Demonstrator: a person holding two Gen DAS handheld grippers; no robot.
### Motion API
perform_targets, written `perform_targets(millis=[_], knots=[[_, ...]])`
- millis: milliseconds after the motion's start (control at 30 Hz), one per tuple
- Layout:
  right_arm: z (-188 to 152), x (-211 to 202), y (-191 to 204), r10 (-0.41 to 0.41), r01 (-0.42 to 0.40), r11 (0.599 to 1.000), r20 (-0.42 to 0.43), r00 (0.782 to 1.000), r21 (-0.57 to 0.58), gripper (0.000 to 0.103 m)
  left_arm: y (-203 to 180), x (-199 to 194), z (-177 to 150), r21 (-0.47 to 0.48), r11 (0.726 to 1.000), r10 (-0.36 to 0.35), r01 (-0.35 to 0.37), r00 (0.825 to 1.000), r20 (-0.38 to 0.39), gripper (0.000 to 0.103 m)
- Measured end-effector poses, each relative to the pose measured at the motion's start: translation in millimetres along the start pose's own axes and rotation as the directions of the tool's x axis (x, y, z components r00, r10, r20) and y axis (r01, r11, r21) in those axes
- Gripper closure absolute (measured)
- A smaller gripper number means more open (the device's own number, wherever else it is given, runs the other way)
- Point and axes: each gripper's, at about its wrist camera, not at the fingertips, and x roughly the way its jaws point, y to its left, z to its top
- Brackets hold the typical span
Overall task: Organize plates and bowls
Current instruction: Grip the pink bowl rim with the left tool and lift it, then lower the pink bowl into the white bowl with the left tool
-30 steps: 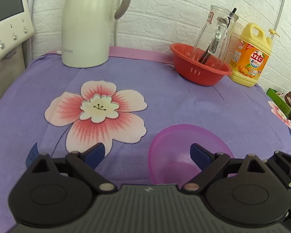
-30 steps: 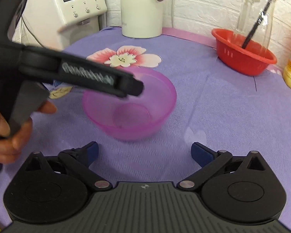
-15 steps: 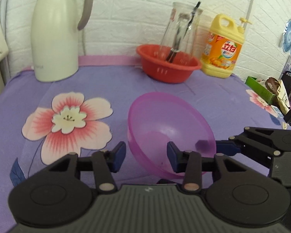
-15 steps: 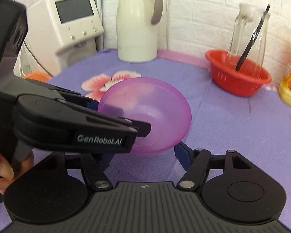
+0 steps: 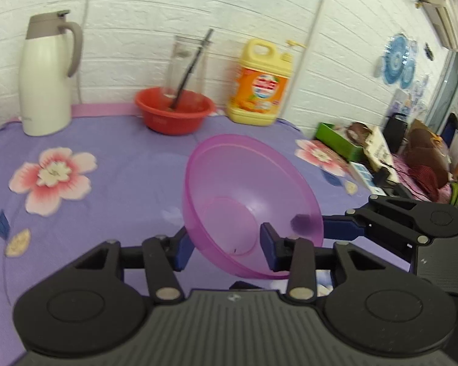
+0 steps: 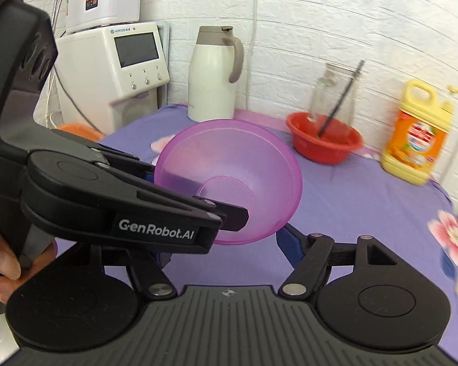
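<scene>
Pink bowl [image 5: 250, 204]: translucent, tilted, lifted off the purple flowered cloth [image 5: 122, 170]; centre of the left wrist frame, centre-left of the right wrist frame [image 6: 229, 183].
Left claw [image 5: 226, 248]: clenched on the pink bowl's wall, one blue finger pad [image 5: 267, 250] inside the bowl, the other outside at lower centre of the frame. In the right wrist frame it reaches in from the left [image 6: 198, 195], with part of the gripping hand [image 6: 3, 262] at the lower left edge.
Right claw [image 6: 221, 248]: clenched on the pink bowl's near rim at lower centre of its own frame; one blue pad [image 6: 288, 248] shows against the rim on the right, the other is hidden behind the left claw's body. In the left wrist frame it enters from the right edge [image 5: 313, 227], one tip seen dark through the bowl wall.
Bench [image 6: 351, 201]: covered by the purple cloth, pink flower print at left of the left wrist frame.
Red basin [image 5: 174, 111]: upper centre, holding a clear glass bottle [image 5: 186, 61] with a dark stick in it.
Yellow detergent jug [image 5: 261, 84]: just right of the basin, against the white brick wall.
White thermos jug [image 5: 45, 76]: upper left, on the cloth.
White appliance with screen [image 6: 119, 70]: upper left of the right wrist frame, beside the bench.
Right edge, left wrist frame: green box [image 5: 336, 137] and blurred clutter, not identifiable.
</scene>
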Motion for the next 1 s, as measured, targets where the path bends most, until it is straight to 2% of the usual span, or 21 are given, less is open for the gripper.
perform_targets(millis=[200,400,633,733,767,833,933,1000], knots=[[-59.7,-68.6,9.7,0.006,-0.003,0.998,-0.05,0.999,0.06,0.0,-62.9,-22.9,-50.9,0.013,0.994,-0.104,0.105,0.994,-0.045,0.062],[-104.1,-121.0,17.4,-0.036,0.042,0.996,-0.078,0.996,0.078,0.0,-115.2,-39.0,-91.4,0.057,0.982,-0.173,0.179,0.98,-0.093,0.062],[-130.0,-146.9,18.5,-0.022,0.033,0.995,-0.117,0.993,0.094,0.0,-127.5,-40.2,-130.7,0.037,0.979,-0.19,0.199,0.967,-0.169,0.062],[-139.8,-146.9,21.5,-0.003,0.016,0.995,-0.135,0.991,0.094,0.0,-126.7,-43.8,-137.8,0.051,0.981,-0.174,0.185,0.969,-0.175,0.062],[-143.4,-149.8,23.3,-0.012,0.023,0.996,-0.129,0.992,0.084,0.0,-126.4,-44.9,-137.5,0.054,0.981,-0.175,0.187,0.968,-0.177,0.06],[-146.5,-152.9,23.4,-0.02,0.032,0.996,-0.135,0.991,0.086,0.0,-125.1,-46.9,-135.2,0.058,0.982,-0.169,0.181,0.97,-0.173,0.045],[-150.0,-160.3,17.9,-0.01,0.027,0.991,-0.132,0.991,0.13,0.0,-119.8,-58.6,-131.7,0.063,0.983,-0.16,0.17,0.977,-0.142,0.033],[-153.9,-169.2,15.9,-0.017,0.035,0.988,-0.121,0.992,0.151,0.0,-114.3,-68.0,-128.0,0.056,0.986,-0.152,0.16,0.98,-0.125,0.031]])
